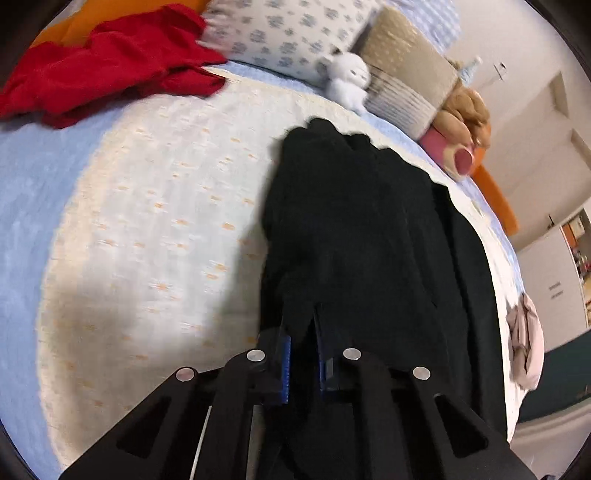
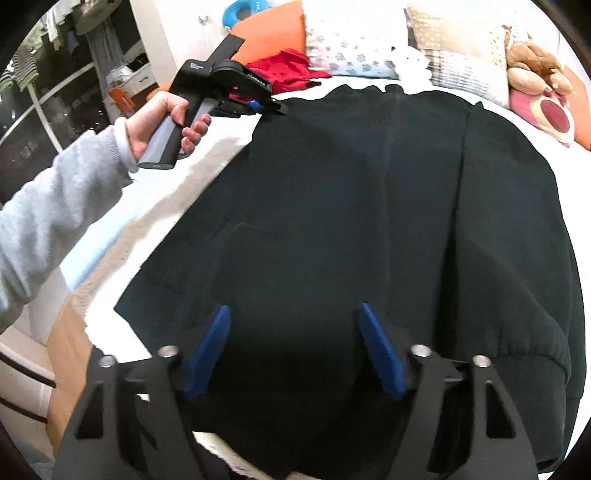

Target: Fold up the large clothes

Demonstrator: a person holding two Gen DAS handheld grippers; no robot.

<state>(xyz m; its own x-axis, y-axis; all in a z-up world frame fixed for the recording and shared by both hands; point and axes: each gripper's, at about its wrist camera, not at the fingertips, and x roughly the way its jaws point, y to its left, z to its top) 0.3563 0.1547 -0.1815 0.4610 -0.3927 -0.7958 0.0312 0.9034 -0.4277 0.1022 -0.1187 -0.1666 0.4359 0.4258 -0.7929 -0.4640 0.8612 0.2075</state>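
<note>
Where left gripper (image 1: 303, 332) clamps black garment (image 2: 369, 192), right gripper (image 2: 293, 314) agape.

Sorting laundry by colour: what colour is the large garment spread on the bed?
Black garment, plain with no pattern; the right wrist view shows it best.

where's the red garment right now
The red garment lies crumpled at the bed's head, upper left in the left wrist view, beside the floral pillow.

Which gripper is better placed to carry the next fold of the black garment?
Left. The left gripper is already shut on the black garment at its edge, so it can likely carry that side over. The right gripper hangs open above the cloth, gripping nothing.
</note>
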